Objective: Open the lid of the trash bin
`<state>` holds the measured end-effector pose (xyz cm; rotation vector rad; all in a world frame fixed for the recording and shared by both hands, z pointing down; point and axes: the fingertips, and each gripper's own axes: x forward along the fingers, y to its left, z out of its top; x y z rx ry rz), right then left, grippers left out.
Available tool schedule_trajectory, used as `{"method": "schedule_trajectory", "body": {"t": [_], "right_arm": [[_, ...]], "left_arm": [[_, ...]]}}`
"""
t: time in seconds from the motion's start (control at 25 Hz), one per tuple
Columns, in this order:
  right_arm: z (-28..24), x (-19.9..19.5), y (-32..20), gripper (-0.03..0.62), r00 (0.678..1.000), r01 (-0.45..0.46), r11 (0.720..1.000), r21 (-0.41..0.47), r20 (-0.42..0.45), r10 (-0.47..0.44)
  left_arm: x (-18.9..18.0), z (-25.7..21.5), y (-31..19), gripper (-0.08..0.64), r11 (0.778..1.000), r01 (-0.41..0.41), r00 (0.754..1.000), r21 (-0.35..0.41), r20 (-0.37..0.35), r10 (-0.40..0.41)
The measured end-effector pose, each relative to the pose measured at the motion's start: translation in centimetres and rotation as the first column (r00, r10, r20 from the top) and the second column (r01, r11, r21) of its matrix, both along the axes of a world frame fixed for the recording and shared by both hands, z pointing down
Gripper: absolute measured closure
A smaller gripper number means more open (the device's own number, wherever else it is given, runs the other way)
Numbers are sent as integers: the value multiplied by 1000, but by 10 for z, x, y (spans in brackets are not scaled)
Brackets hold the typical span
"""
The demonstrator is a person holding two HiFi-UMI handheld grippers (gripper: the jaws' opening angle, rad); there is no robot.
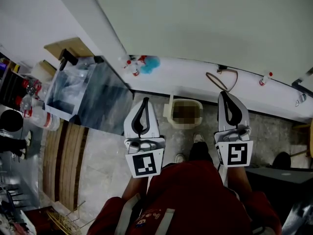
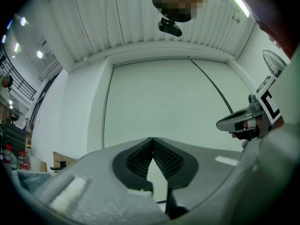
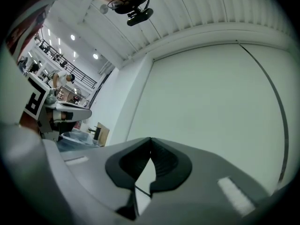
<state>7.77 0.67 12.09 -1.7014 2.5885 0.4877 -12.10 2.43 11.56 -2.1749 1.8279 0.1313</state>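
Jaws found shut tip to tip on left gripper (image 1: 145, 101) and right gripper (image 1: 223, 94), with nothing between the pads in either gripper view. Held side by side, pointing at plain white wall (image 1: 205, 18), well above the floor. Taking small beige trash bin (image 1: 169, 110) as the task's thing: stands on the floor at the foot of the wall, just ahead of the shoes (image 1: 198, 138), between the two grippers in head view. Top masked by a mosaic patch, so cannot tell lid type or whether shut. Also noted larger grey container lined with clear plastic (image 1: 105, 99) to the left. Judged light, stiff, smooth plastic, liable to slide or tip under a hard pull. Best taken at the lid's front edge or any tab, lifted gently, with jaws reopened first.
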Motion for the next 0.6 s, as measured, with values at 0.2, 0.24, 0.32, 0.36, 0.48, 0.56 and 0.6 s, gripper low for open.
{"method": "schedule_trajectory", "body": {"t": [0.2,0.24,0.32,0.36,0.48,0.56,0.6], "right_arm": [[8,-1,0,592,999,14,1000,-7,-36,-15],[9,-1,-1,592,999,14,1000,-10,-37,-15],[9,1,-2,592,999,13,1000,-14,-32,-14],[9,1,-2,592,999,13,1000,-14,-30,-13],[8,1,-2,592,1000,12,1000,-12,-29,-13],[9,1,-1,592,1000,11,1000,-15,-29,-11],[10,1,-1,592,1000,10,1000,-17,-29,-10]], "left_arm": [[-2,3,1,555,1000,7,1000,-7,1,-7],[-1,3,1,555,1000,8,1000,-8,1,-8],[0,3,1,555,1000,8,1000,-9,1,-8],[0,3,1,555,1000,8,1000,-9,1,-8],[-1,3,2,555,1000,9,1000,-11,0,-9],[-1,4,3,555,1000,10,1000,-16,1,-10],[-2,5,4,555,1000,9,1000,-19,1,-9]]}}
